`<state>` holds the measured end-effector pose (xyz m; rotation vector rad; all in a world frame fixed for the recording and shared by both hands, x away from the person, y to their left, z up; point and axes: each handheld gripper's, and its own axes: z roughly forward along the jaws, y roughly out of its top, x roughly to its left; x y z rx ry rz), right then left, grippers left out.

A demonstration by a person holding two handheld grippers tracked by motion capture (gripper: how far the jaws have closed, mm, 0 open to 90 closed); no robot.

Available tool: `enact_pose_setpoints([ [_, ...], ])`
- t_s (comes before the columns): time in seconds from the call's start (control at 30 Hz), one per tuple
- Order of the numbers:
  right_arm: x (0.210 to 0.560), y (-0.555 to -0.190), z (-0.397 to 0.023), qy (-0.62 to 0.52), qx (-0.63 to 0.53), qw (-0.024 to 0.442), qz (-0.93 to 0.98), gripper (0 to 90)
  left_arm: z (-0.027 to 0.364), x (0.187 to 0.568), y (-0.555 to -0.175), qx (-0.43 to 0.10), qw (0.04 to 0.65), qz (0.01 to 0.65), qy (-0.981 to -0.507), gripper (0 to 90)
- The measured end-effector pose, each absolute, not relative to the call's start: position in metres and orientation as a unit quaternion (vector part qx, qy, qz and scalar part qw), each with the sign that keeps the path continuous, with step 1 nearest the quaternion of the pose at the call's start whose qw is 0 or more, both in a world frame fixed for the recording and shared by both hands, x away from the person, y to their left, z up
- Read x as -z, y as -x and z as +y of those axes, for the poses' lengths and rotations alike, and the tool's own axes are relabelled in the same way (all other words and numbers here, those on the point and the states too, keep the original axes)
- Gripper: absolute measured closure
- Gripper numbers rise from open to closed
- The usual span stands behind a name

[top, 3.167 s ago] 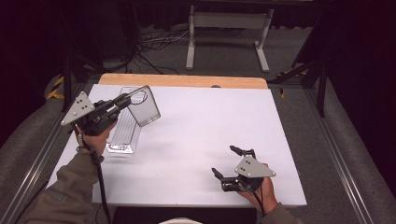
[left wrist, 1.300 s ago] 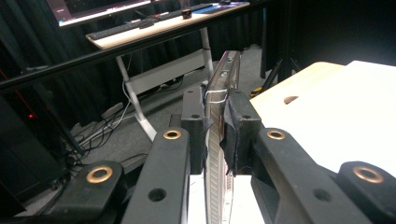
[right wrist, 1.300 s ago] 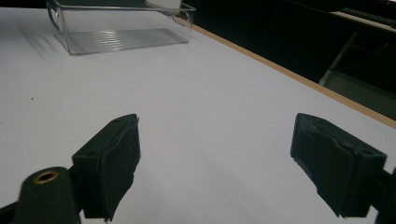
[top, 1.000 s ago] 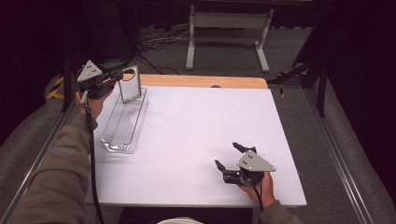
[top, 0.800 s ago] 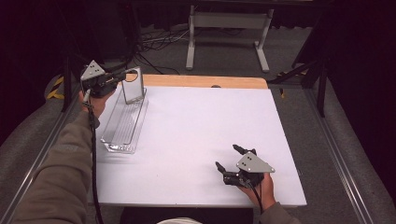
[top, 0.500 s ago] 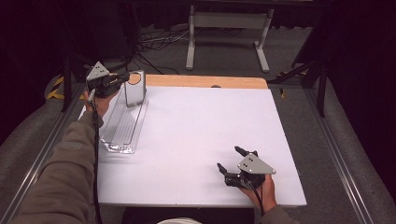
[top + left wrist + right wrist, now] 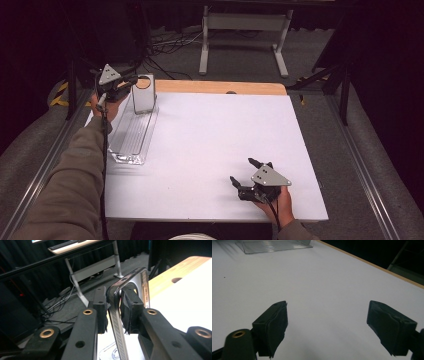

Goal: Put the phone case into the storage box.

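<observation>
Lid (image 7: pixel 144 93) now stands upright at our tray's (image 7: pixel 131 137) far end, left gripper (image 7: pixel 131 80) easing its pinch, so release seems near.

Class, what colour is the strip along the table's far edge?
Light wooden brown strip, best seen in the high view.

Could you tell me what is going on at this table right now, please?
A person is working at a white table with a gripper in each hand. The left gripper has a clear plastic panel between its pads, standing upright at the far end of a long clear tray; its jaws have just been opening slightly, and the panel is still between them. The right gripper rests near the table's front edge with its jaws wide open and nothing between them.
</observation>
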<state>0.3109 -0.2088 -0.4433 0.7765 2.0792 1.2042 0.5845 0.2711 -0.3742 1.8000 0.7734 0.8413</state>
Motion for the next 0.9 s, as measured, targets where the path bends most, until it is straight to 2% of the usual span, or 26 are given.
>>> enact_pose_setpoints([
  [0.43,0.4413,-0.3095,-0.2083,-0.289,-0.457,0.305,0.784,18.7,0.2643,0.3783,-0.5941,-0.378,0.456,0.329,-0.736,69.2],
  [0.53,0.4410,-0.3091,-0.2082,-0.288,-0.457,0.305,0.784,18.7,0.2662,0.3781,-0.5942,-0.388,0.449,0.337,-0.731,62.5],
  [0.67,0.4404,-0.3081,-0.2078,-0.286,-0.458,0.308,0.783,19.1,0.2675,0.3787,-0.5941,-0.383,0.449,0.338,-0.733,62.4],
  [0.9,0.4399,-0.3069,-0.2067,-0.283,-0.458,0.310,0.784,19.6,0.2661,0.3792,-0.5949,-0.390,0.439,0.340,-0.735,54.9],
])
